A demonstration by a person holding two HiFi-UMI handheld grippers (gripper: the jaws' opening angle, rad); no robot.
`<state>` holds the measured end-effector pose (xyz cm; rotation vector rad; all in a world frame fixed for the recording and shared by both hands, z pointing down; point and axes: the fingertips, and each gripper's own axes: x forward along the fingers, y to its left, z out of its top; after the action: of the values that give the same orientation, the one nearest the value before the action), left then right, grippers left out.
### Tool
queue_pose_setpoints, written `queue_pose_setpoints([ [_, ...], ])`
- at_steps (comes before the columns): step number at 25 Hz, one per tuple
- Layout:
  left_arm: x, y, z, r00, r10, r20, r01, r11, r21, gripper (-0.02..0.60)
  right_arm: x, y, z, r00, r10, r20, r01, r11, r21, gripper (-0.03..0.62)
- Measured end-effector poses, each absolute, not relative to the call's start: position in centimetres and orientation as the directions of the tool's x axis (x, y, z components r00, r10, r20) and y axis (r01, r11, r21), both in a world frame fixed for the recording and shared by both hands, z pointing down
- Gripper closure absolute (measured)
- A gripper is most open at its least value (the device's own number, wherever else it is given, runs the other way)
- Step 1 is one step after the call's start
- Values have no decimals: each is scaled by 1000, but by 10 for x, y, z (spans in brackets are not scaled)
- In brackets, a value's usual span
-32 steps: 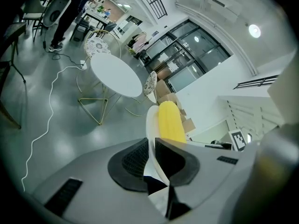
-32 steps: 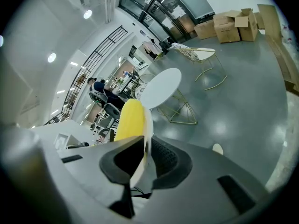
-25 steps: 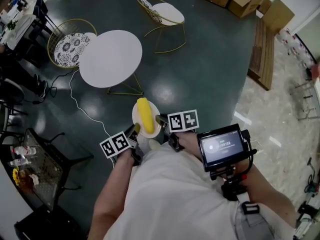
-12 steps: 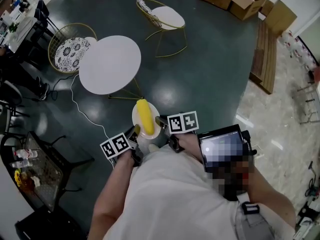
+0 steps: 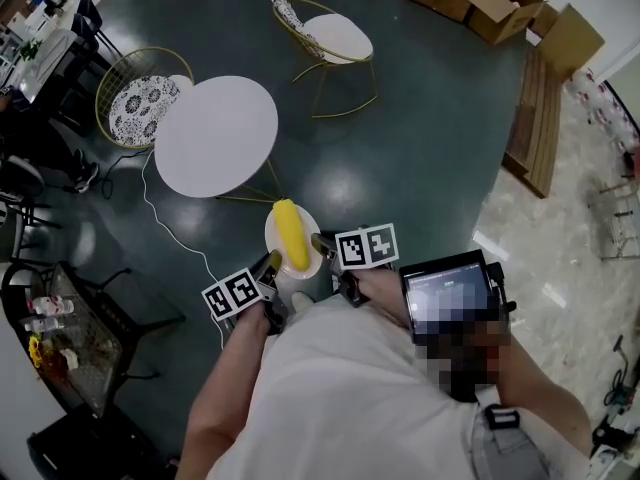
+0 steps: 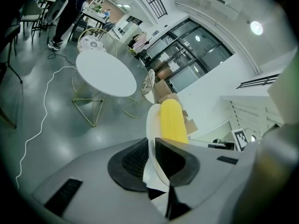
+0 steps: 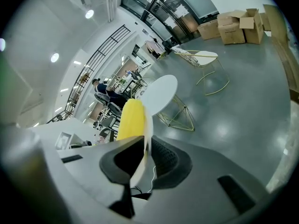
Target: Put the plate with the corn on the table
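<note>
One white plate (image 5: 312,259) is holding a single yellow corn cob (image 5: 291,232), and two grippers are carrying it: the left hand-held gripper (image 5: 271,261) is clamping one rim, the right hand-held gripper (image 5: 319,241) the opposite rim. Only the head view is showing the plate hanging over the floor (image 5: 420,148), near the one round white surface (image 5: 215,136) but apart from it — only the gripper views are showing the rim pinched between closed jaws.

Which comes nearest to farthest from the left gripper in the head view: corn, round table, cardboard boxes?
1. Corn, on the clamped plate.
2. Round table, ahead to the left.
3. Cardboard boxes, far upper right.
</note>
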<state>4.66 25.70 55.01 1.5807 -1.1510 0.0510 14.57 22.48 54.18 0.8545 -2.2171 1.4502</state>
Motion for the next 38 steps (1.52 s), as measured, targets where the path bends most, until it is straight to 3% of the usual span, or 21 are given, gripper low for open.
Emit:
queue_pose_setpoints([
  [24, 83, 183, 557, 455, -676, 580, -657, 184, 731, 534, 177, 141, 539, -807, -245, 537, -590, 357, -724, 539],
  [38, 48, 148, 565, 453, -673, 585, -659, 190, 728, 534, 143, 105, 548, -802, -235, 548, -596, 343, -725, 539],
])
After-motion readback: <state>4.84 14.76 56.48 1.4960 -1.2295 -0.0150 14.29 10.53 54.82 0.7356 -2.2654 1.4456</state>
